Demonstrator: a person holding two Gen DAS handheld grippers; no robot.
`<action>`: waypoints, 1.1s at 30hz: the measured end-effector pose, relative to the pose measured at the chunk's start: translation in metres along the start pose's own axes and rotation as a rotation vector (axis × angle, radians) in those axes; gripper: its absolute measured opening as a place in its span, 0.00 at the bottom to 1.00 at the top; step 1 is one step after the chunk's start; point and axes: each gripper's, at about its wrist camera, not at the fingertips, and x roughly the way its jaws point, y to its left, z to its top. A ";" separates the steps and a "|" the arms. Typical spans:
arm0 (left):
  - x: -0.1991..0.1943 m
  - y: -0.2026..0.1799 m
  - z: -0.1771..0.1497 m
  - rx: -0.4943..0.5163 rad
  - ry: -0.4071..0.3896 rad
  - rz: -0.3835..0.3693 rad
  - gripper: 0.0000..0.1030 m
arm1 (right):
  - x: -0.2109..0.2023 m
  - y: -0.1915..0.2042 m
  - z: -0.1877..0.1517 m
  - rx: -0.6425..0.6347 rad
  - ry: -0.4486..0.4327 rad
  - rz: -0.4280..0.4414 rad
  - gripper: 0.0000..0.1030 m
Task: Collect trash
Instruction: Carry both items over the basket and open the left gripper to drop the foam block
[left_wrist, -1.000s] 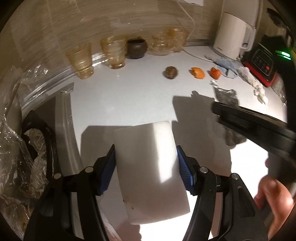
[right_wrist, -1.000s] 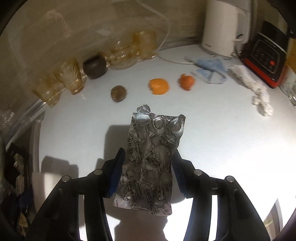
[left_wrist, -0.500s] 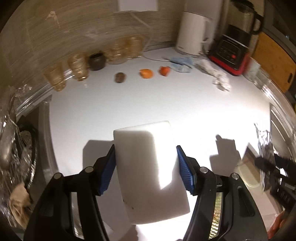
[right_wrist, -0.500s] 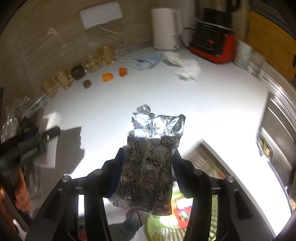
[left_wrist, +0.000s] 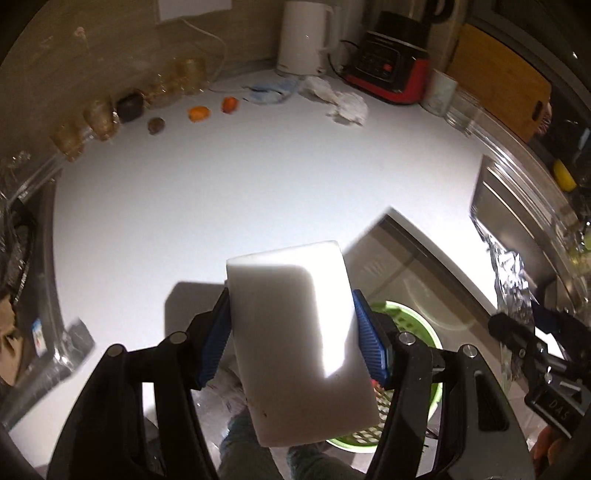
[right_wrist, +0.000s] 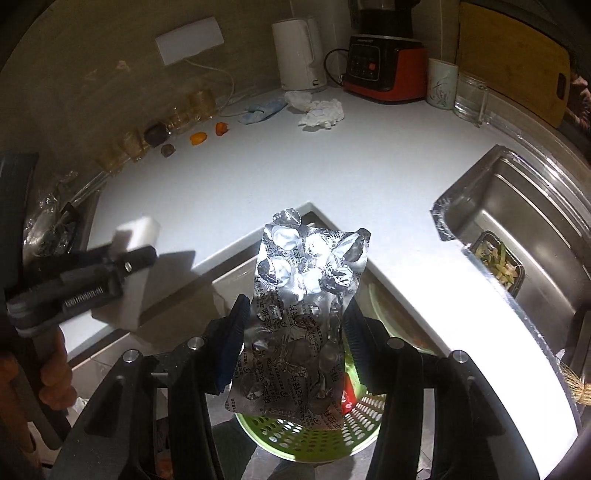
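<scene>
My left gripper is shut on a white foam block, its blue pads pressed on both sides. It hangs past the counter's front edge, above a green perforated basket on the floor. My right gripper is shut on a crumpled silver blister pack and hovers over the same green basket. In the right wrist view the left gripper with the foam block shows at the left. In the left wrist view the blister pack shows at the right edge.
On the white counter lie crumpled tissues, a blue mask, orange peels and a brown lump. Amber glasses, a kettle and a red blender base line the wall. A steel sink sits right.
Both grippers have swept from over the counter out past its front edge, keeping their loads. The green basket and the floor have come into view beneath them.
</scene>
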 end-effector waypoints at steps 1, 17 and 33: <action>0.001 -0.008 -0.006 0.003 0.013 -0.012 0.59 | -0.005 -0.006 -0.002 0.000 -0.007 0.004 0.50; 0.024 -0.080 -0.037 0.054 0.134 -0.130 0.62 | -0.030 -0.054 -0.018 0.044 -0.031 0.021 0.50; 0.018 -0.086 -0.031 0.097 0.129 -0.119 0.81 | -0.027 -0.070 -0.023 0.085 -0.021 0.034 0.50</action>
